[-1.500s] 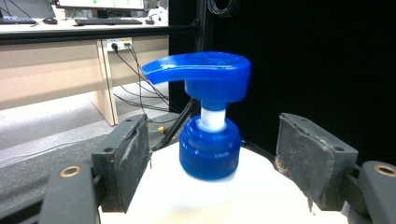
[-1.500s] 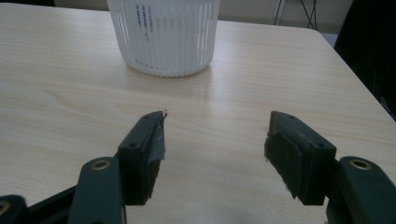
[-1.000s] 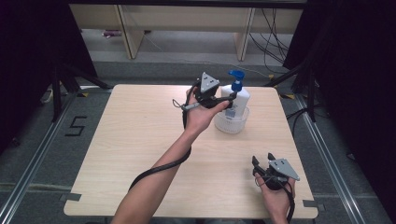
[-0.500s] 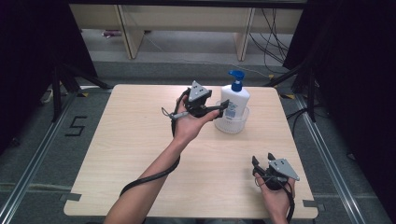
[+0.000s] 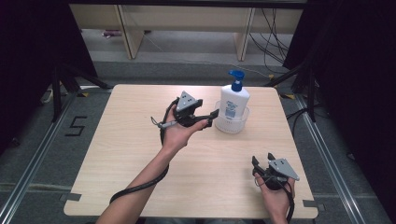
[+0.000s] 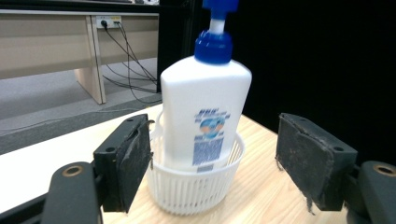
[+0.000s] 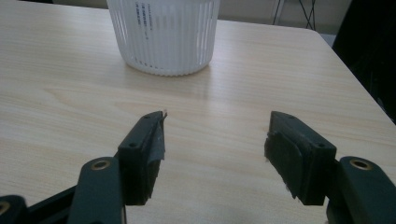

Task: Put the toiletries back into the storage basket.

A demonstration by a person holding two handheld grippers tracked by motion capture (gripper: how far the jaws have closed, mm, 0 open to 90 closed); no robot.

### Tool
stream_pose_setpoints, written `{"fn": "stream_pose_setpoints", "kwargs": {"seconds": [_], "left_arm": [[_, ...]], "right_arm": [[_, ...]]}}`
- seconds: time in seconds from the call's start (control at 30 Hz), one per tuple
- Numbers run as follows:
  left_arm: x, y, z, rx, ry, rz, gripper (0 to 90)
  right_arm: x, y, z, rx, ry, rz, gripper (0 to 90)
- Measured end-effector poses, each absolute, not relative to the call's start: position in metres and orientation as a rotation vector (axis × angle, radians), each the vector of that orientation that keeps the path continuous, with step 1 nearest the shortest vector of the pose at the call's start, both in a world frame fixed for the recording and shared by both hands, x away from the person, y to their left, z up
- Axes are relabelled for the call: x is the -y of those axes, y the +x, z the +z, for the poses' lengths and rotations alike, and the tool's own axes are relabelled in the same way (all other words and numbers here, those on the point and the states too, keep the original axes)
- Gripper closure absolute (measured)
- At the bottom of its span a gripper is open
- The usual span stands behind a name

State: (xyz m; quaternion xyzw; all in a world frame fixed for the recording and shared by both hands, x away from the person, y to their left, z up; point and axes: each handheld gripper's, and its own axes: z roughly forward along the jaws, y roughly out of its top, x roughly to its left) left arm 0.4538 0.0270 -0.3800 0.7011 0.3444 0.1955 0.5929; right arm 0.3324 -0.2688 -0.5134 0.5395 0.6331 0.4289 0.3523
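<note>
1. The pump bottle (image 5: 233, 103) stands upright in a white ribbed basket (image 5: 229, 125) on the worktop (image 5: 126, 154). Its long axis runs vertical, with the blue pump head on top.
2. From the high view the pump's spout points to the right of the basket, toward the worktop's right edge. The printed label faces the person's side.
3. The basket sits toward the far edge of the worktop, right of its middle. The bottle's base is down inside the basket, and its white body rises well above the rim.
4. The left claw (image 5: 210, 117) is held just beside the basket, on the basket's left, with its tips aimed at the bottle. Its jaws stand apart and grip nothing.
5. In the left gripper view the bottle (image 6: 205, 109) and basket (image 6: 196, 186) show in the gap between the two black jaws. From that view I cannot tell whether the near pad touches the basket wall.
6. The right claw (image 5: 262, 159) is well apart from the basket, near the worktop's front right corner. It points toward the basket.
7. Its jaws also stand apart, with bare wood between them. The right gripper view shows the basket (image 7: 163, 35) farther off, straight ahead.
</note>
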Motion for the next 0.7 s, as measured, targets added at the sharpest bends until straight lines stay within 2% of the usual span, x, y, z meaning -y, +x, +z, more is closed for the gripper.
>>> {"fn": "stream_pose_setpoints", "kwargs": {"seconds": [0.7], "left_arm": [[-0.081,0.431,-0.419,-0.814,1.66,0.466,26.5]], "right_arm": [[0.272,0.334,-0.513,-1.656,1.333,1.078,37.8]]}}
